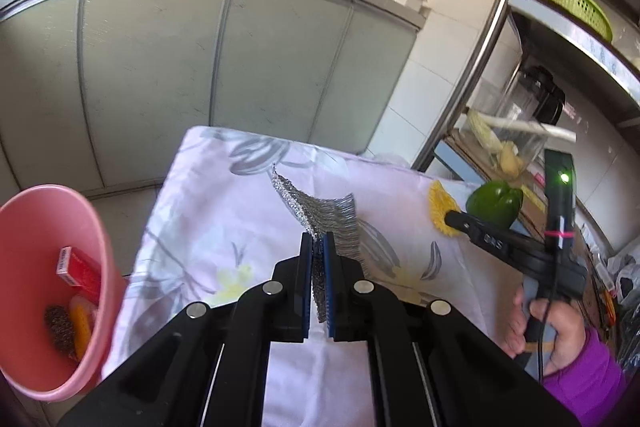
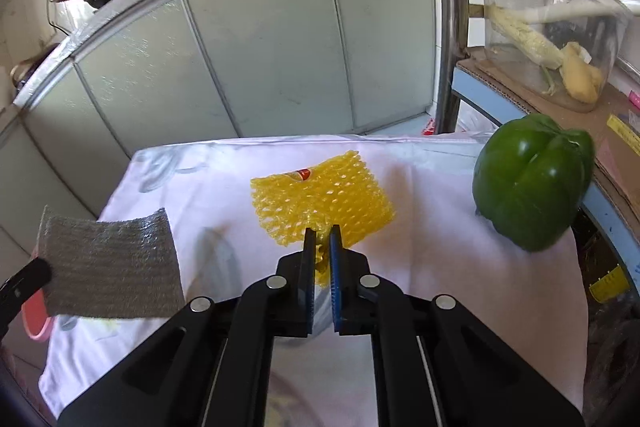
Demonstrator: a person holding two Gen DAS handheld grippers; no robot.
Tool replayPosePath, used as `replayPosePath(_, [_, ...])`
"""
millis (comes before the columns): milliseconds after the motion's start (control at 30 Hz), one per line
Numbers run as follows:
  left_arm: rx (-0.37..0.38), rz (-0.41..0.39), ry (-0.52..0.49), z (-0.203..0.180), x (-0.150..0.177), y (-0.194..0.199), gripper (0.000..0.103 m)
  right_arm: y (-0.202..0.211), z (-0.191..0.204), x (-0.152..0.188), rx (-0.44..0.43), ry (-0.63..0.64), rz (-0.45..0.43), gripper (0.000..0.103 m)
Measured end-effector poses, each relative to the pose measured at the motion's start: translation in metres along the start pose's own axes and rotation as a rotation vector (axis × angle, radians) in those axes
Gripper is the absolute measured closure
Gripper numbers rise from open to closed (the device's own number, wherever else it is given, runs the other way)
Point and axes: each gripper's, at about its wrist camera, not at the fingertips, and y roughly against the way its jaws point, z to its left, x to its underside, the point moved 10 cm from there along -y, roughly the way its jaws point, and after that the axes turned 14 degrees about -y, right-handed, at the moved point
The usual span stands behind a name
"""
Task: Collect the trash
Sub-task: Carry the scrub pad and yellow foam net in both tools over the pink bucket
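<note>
My left gripper is shut on a silver scouring cloth and holds it above the floral tablecloth. The cloth also shows in the right wrist view, at the left. My right gripper is shut on the near edge of a yellow foam fruit net that lies on the tablecloth. In the left wrist view the net and the right gripper are at the right. A pink bin at the lower left holds a red box, a scourer and orange scraps.
A green bell pepper sits at the table's right edge and also shows in the left wrist view. A clear container with corn stands on a shelf at the right. Grey cabinets with pans on top lie beyond the table.
</note>
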Motion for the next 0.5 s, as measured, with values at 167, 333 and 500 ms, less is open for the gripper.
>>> replayPosePath(167, [-0.038, -0.046, 0.010, 0.014, -0.002, 0.031, 0.098, 0.033, 0.026, 0.009, -0.083, -0.007, -0.003, 0.096])
replayPosePath(333, [-0.106, -0.102, 0.037, 0.037, -0.001, 0.069, 0.098, 0.059, 0.073, 0.030, -0.177, 0.045, 0.010, 0.096])
replayPosePath(500, [-0.167, -0.141, 0.077, 0.064, 0.002, 0.102, 0.098, 0.070, 0.121, 0.053, -0.239, 0.133, 0.036, 0.096])
